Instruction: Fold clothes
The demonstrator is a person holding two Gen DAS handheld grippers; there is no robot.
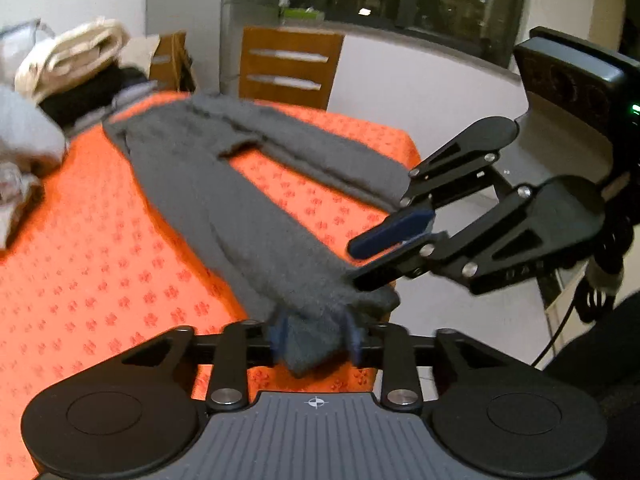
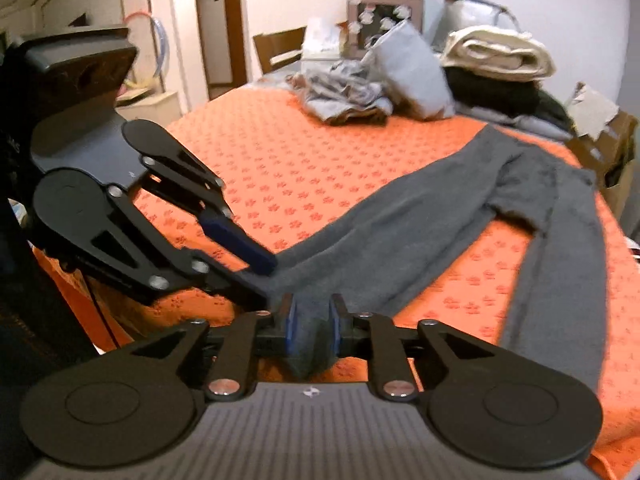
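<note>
Grey trousers (image 1: 224, 200) lie spread lengthwise on the orange bedspread (image 1: 80, 260), their two legs running toward me. My left gripper (image 1: 316, 338) is shut on the hem end of one leg near the bed's edge. The right gripper (image 1: 358, 262) comes in from the right and pinches the same hem right beside it. In the right wrist view my right gripper (image 2: 312, 332) is shut on a bunch of this grey cloth, the left gripper (image 2: 262, 276) clamps the cloth just to its left, and the trousers (image 2: 400, 220) stretch away to the far right.
A cream folded blanket (image 2: 500, 54) on dark clothes, a grey pillow (image 2: 412, 72) and crumpled grey garments (image 2: 344, 96) sit at the bed's far end. A wooden drawer unit (image 1: 288, 68) stands beyond the bed. A cardboard box (image 2: 612, 148) is at the right side.
</note>
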